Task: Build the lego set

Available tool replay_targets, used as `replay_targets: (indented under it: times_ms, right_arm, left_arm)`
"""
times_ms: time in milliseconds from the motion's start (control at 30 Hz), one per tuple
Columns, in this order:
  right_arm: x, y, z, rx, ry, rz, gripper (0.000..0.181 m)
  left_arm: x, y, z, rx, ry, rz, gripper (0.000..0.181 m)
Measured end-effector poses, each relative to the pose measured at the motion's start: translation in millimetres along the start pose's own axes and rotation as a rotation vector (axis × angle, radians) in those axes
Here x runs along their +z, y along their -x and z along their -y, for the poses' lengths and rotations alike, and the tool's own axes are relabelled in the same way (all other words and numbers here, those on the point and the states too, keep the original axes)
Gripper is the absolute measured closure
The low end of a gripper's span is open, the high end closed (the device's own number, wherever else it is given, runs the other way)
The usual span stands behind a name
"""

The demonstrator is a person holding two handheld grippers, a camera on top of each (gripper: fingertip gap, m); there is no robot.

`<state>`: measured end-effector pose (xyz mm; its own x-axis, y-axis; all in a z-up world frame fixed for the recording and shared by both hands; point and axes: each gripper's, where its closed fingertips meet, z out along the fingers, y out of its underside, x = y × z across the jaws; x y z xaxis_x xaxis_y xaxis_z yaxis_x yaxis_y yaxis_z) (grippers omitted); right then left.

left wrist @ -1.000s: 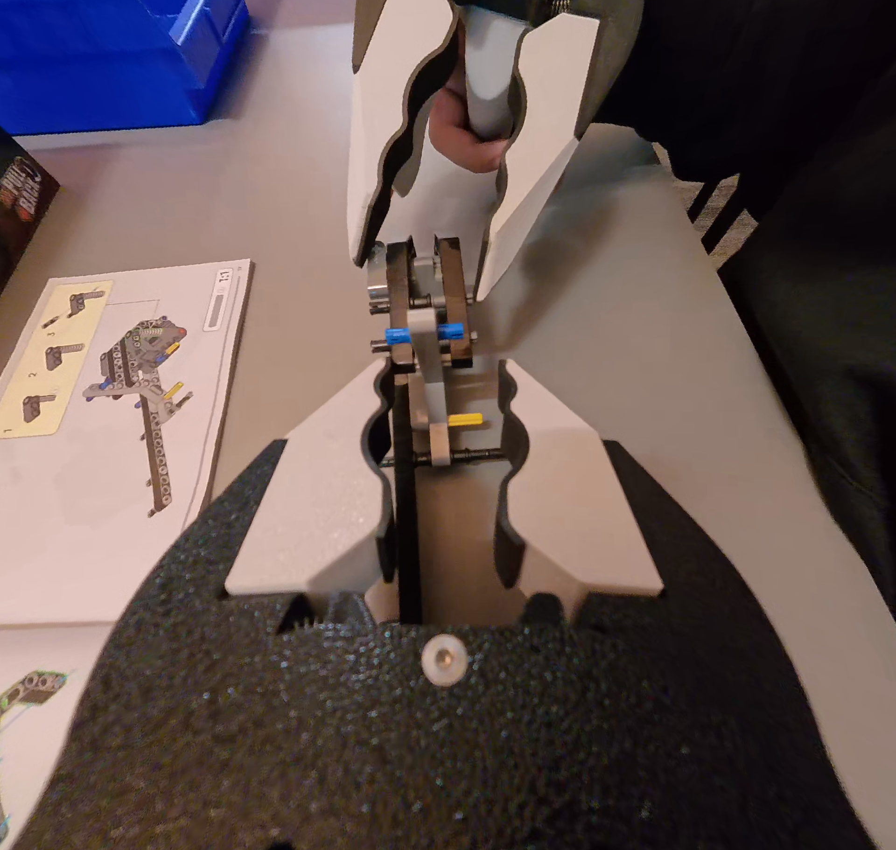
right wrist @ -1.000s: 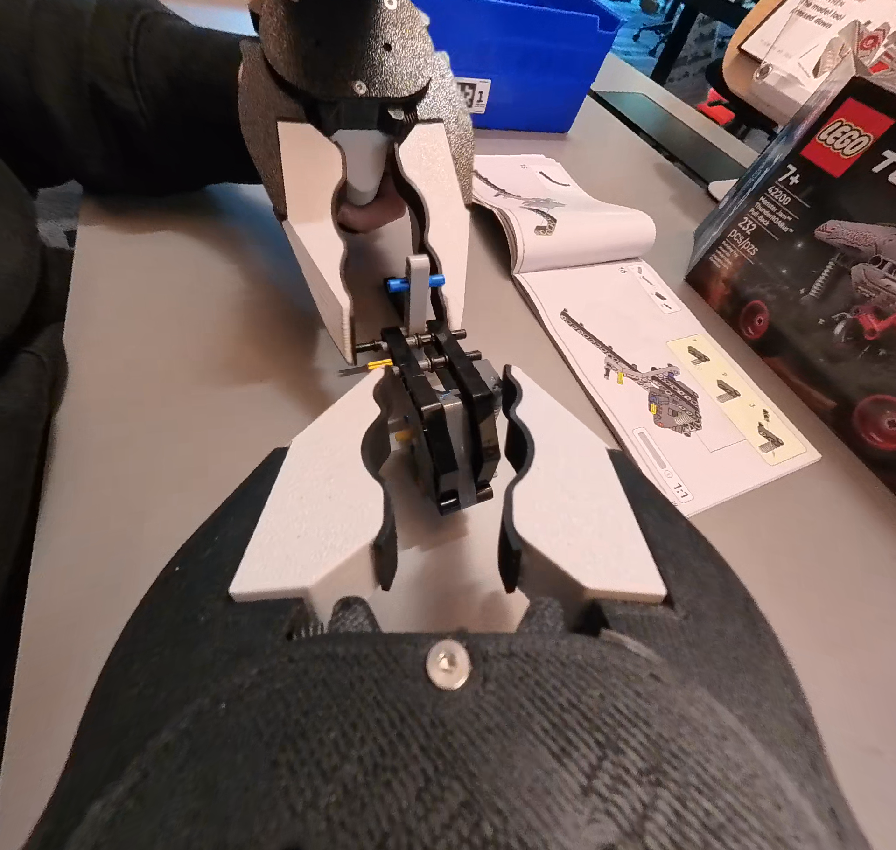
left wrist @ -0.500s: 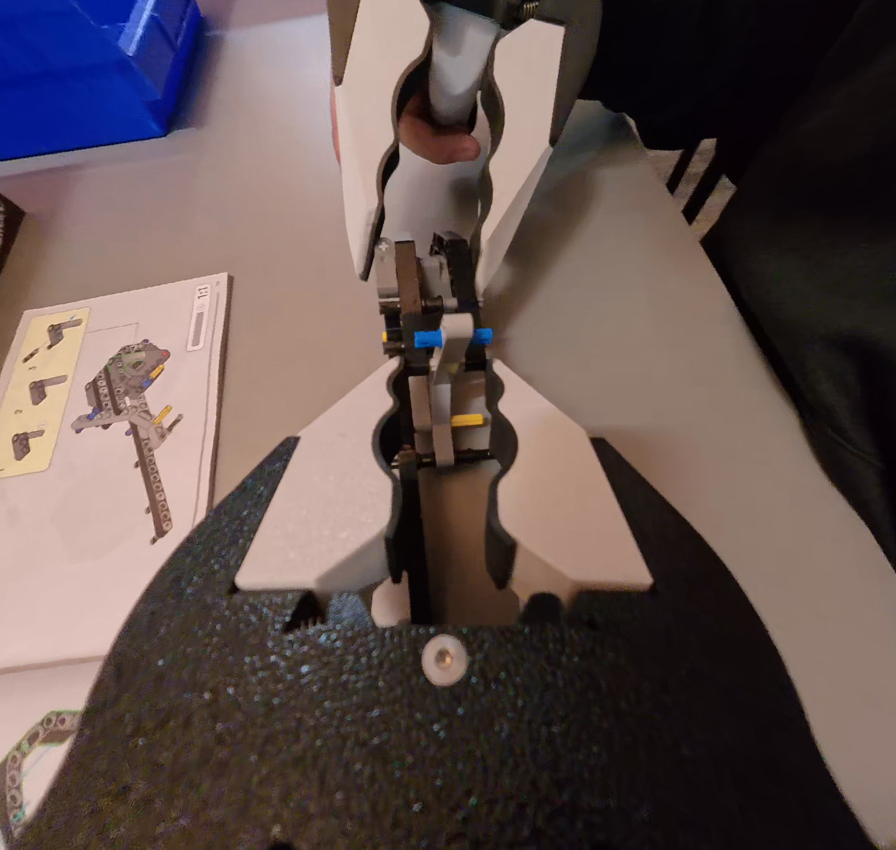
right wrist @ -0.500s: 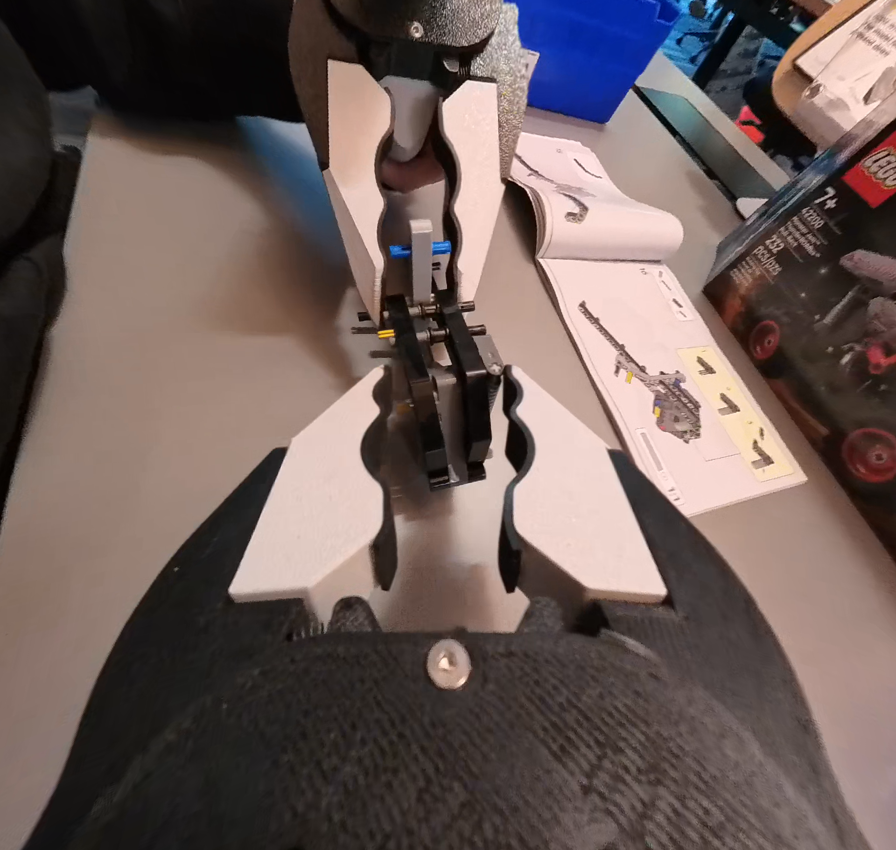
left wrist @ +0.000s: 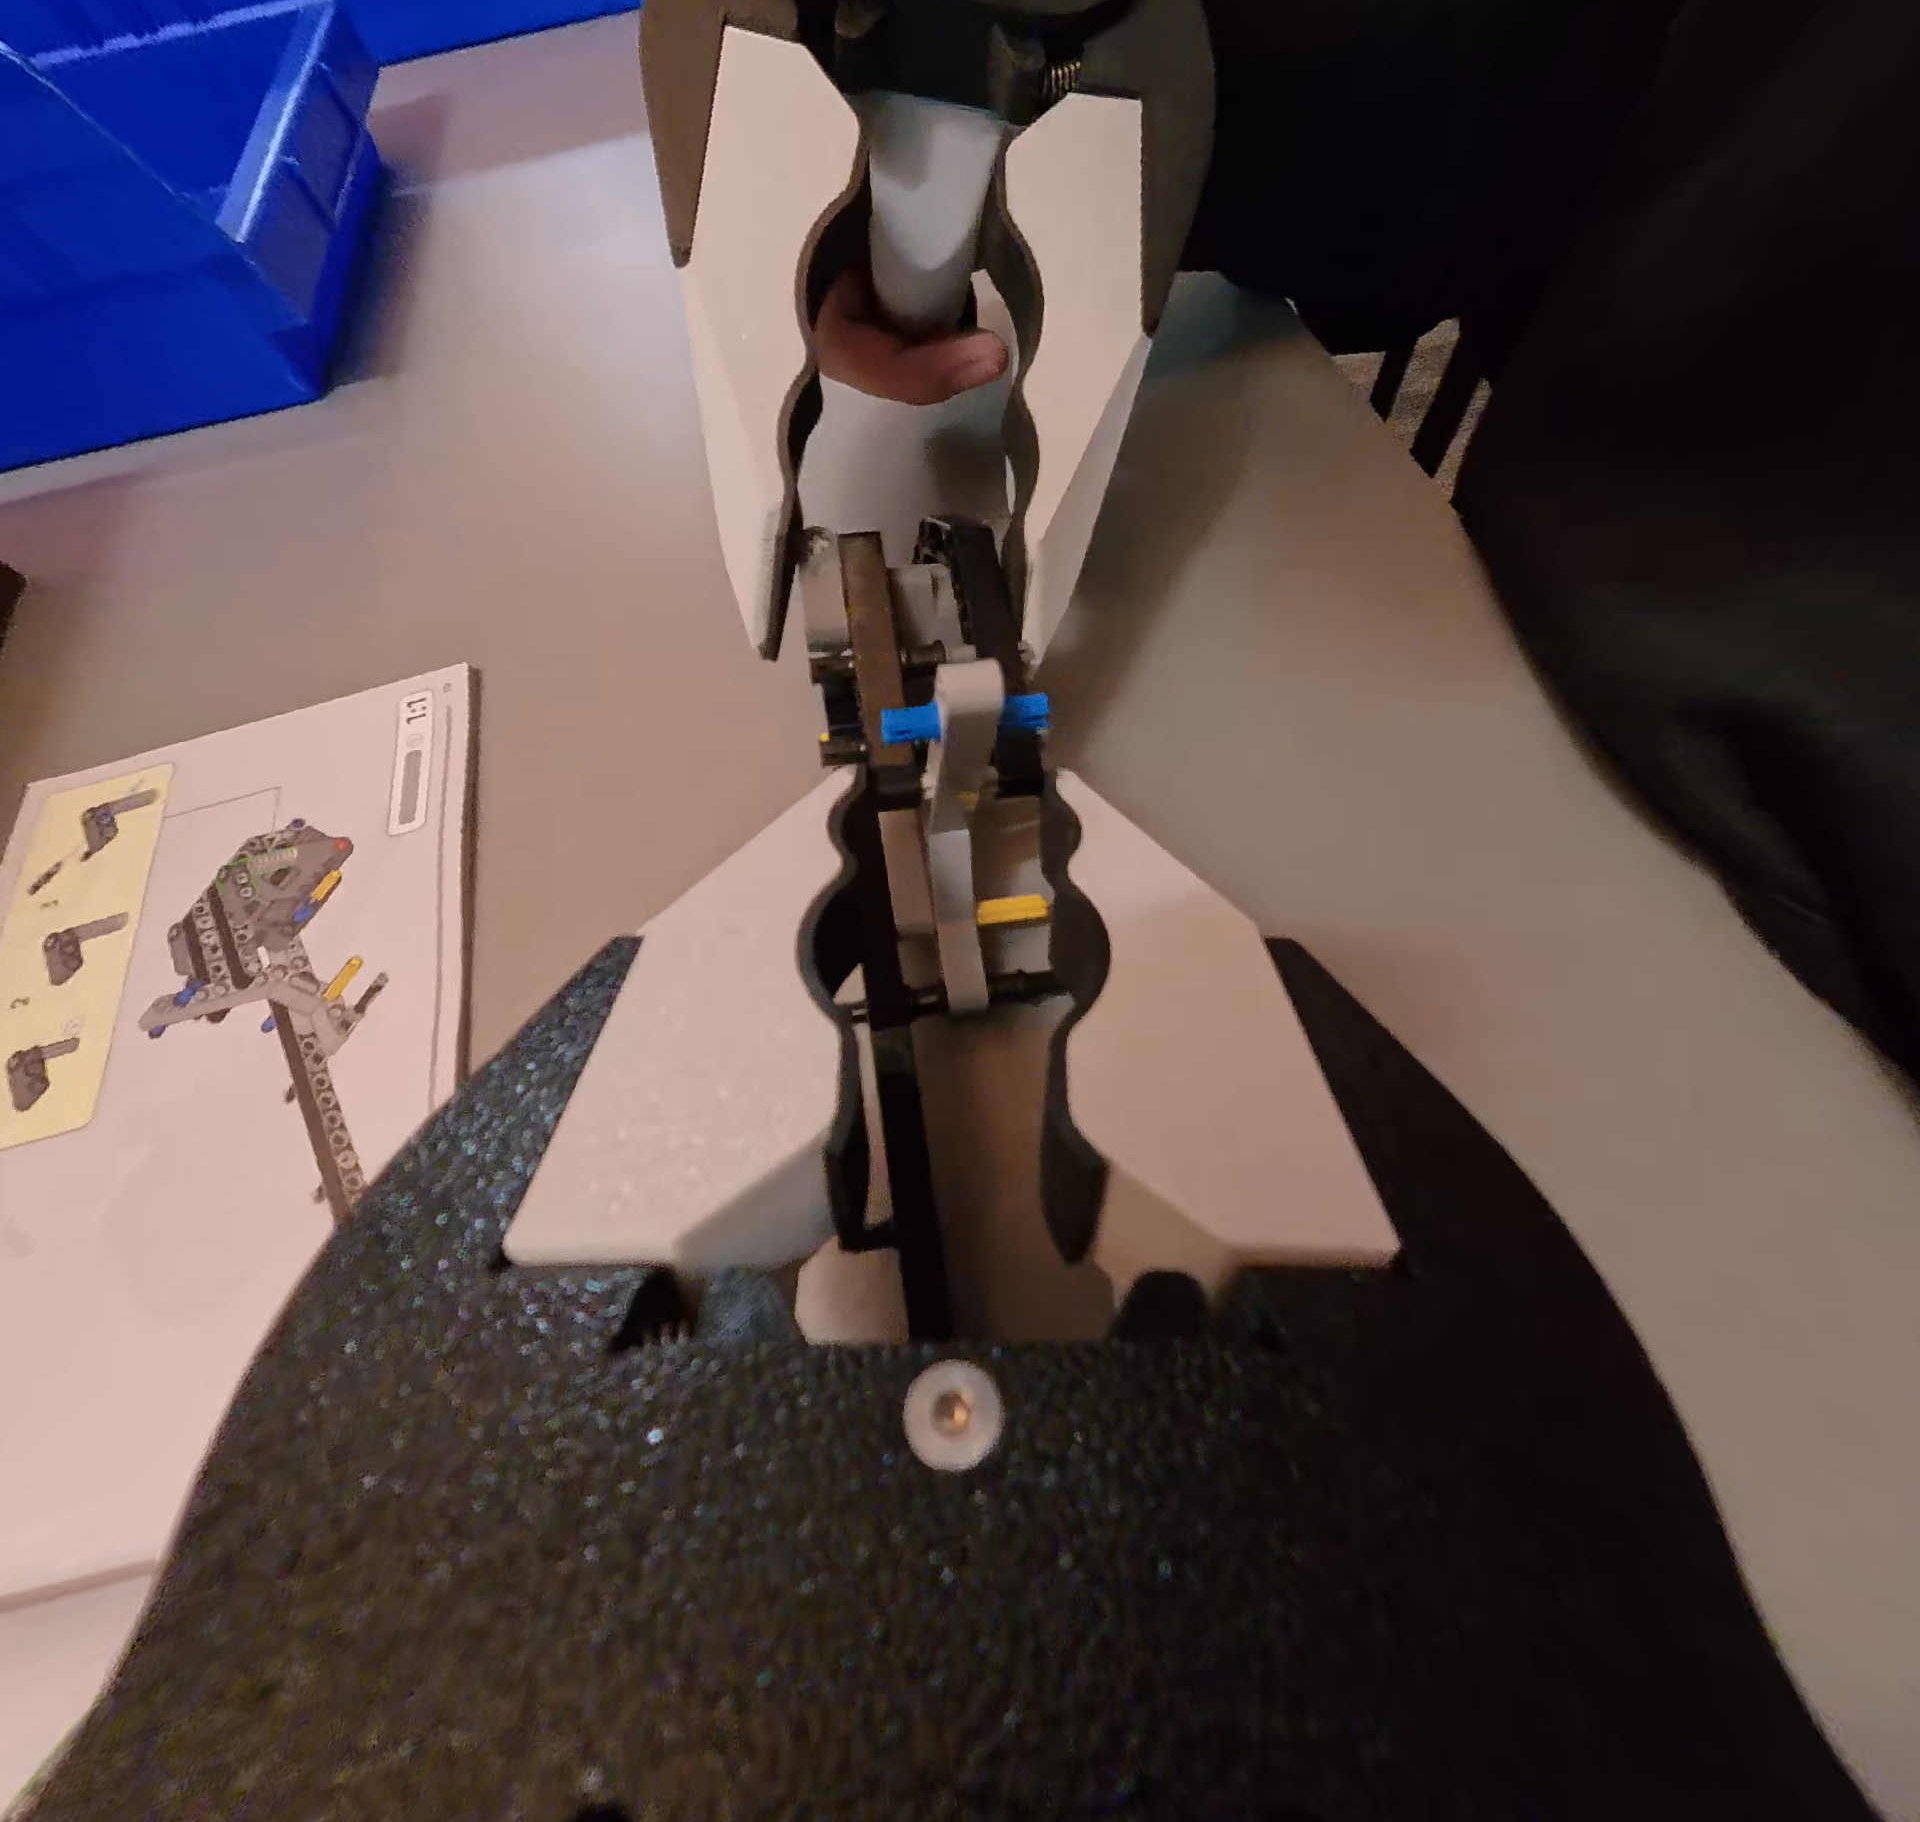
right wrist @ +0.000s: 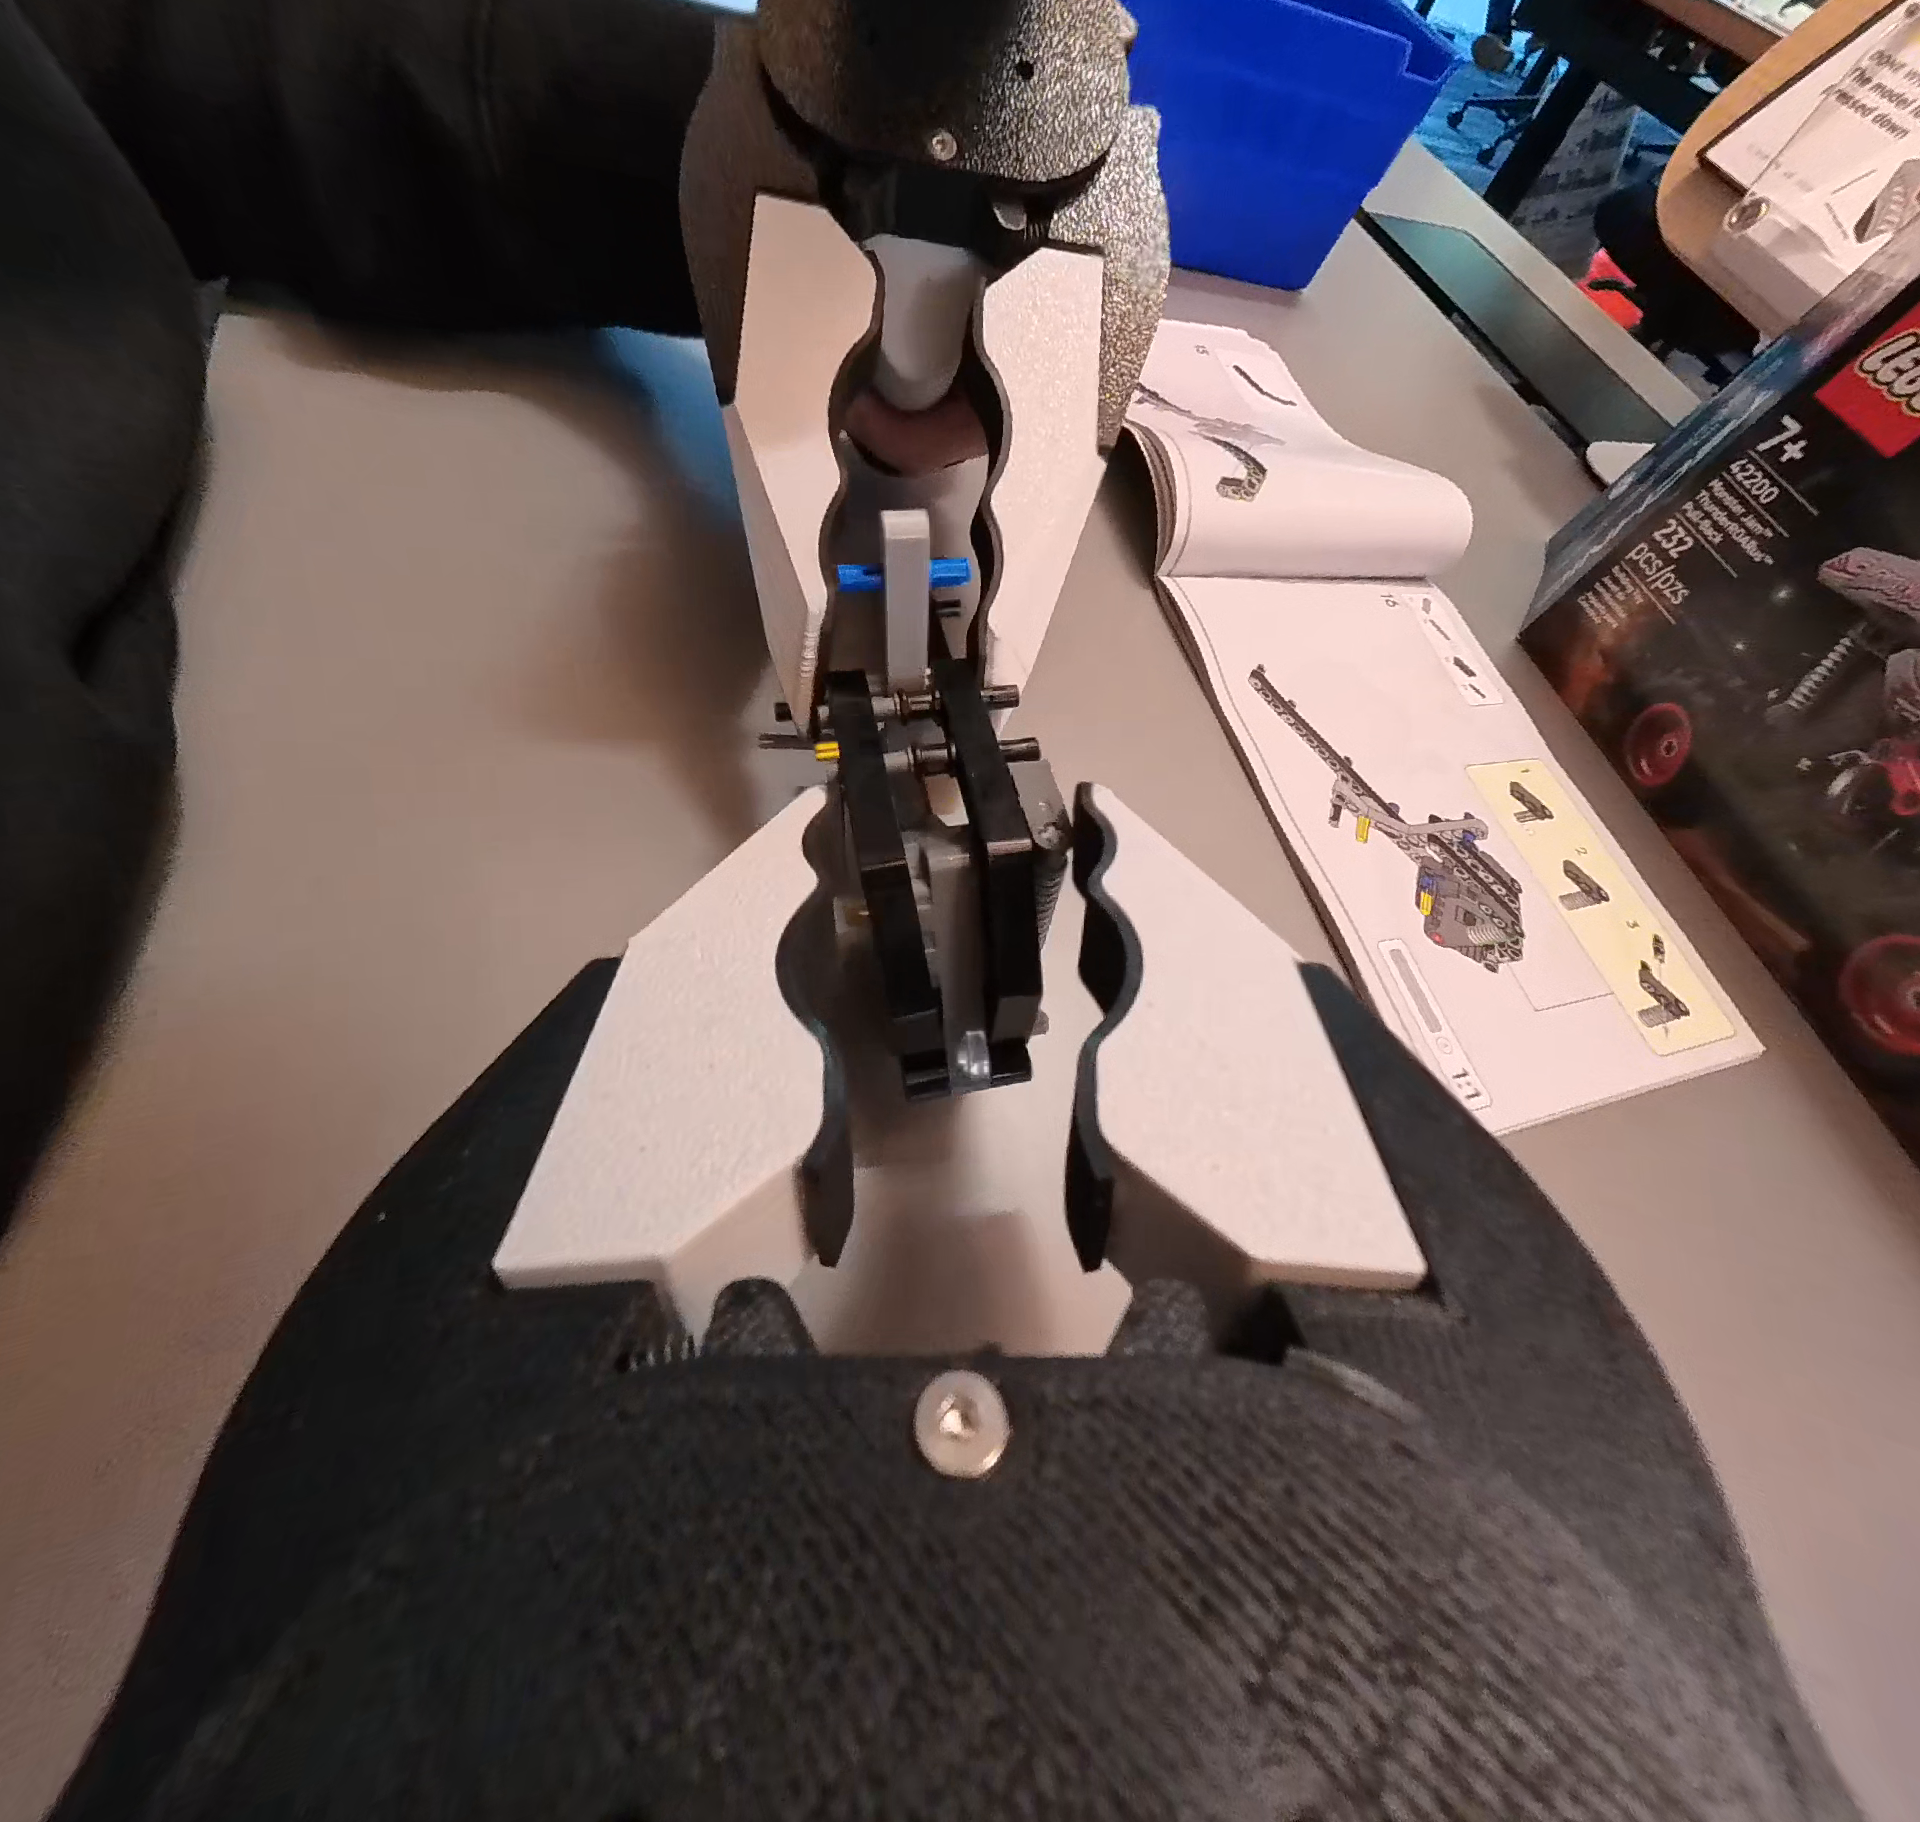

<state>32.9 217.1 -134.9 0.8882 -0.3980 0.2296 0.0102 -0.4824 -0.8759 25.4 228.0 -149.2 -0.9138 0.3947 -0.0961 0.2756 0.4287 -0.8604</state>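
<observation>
A lego assembly (left wrist: 896, 733) of black beams with a grey liftarm (left wrist: 961, 837), a blue pin (left wrist: 904, 725) and a yellow pin (left wrist: 1013, 908) hangs between both grippers above the grey table. My left gripper (left wrist: 945, 796) is closed on the end with the liftarm, its pads pressing on a black cross axle. My right gripper (left wrist: 904, 645) faces it and grips the thick black end. In the right wrist view the right gripper (right wrist: 951, 806) holds the black beams (right wrist: 883, 889), and the left gripper (right wrist: 904, 702) surrounds the liftarm (right wrist: 904, 609).
An open instruction booklet (left wrist: 260, 941) lies left of the left gripper and also shows in the right wrist view (right wrist: 1455, 837). A blue bin (left wrist: 156, 162) stands at the back. The set's box (right wrist: 1766, 681) stands at the right. A person's dark sleeve (right wrist: 364, 110) reaches in. Only a small space, under 4 cm, lies between the two pairs of fingers.
My left gripper's fingers have closed in from wide open onto the assembly's axle. The right gripper kept its grip, and the two grippers have drawn closer together.
</observation>
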Motion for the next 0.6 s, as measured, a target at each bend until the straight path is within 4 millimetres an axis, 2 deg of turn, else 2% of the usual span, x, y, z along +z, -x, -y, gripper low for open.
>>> replay_targets:
  times_ms: [600]
  right_arm:
    - [-8.3, 0.8, 1.8, 0.04, -0.046, 0.031, 0.142]
  left_arm:
    - [0.2, -0.2, -0.3, 0.022, 0.002, 0.044, 0.153]
